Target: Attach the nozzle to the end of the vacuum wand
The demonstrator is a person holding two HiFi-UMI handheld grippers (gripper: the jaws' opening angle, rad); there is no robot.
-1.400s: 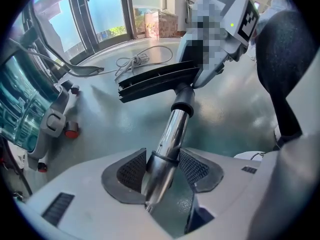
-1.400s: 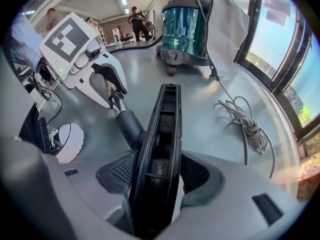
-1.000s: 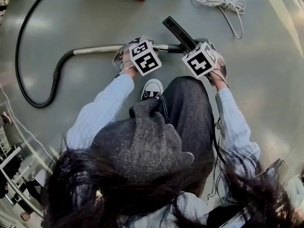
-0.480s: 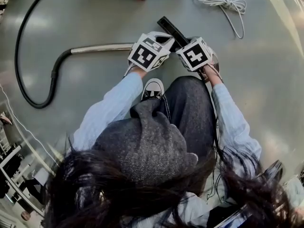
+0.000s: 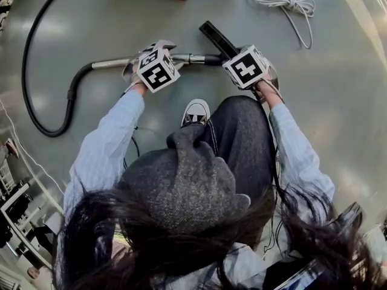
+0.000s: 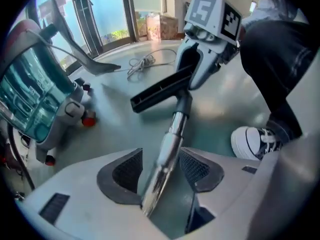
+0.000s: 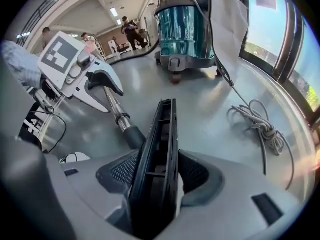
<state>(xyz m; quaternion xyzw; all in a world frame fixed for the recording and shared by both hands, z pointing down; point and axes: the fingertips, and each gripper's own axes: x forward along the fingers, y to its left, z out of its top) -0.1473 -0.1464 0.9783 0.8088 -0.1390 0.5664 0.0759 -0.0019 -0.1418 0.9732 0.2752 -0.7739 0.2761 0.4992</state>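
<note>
Grey floor (image 5: 338, 101) below — right gripper (image 7: 159, 173) pinched the nozzle (image 7: 162, 129); left gripper (image 6: 161, 170) jaws, just spreading, loosely straddled the wand (image 6: 172, 134).

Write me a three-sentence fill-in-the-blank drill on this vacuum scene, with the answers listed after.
The right hand-held gripper is shut on the nozzle, whose colour is ____.
In the head view, the coiled cord lies to the nozzle's ____.
The sneaker has a ____ toe cap.
Missing words: black; right; white.
</note>
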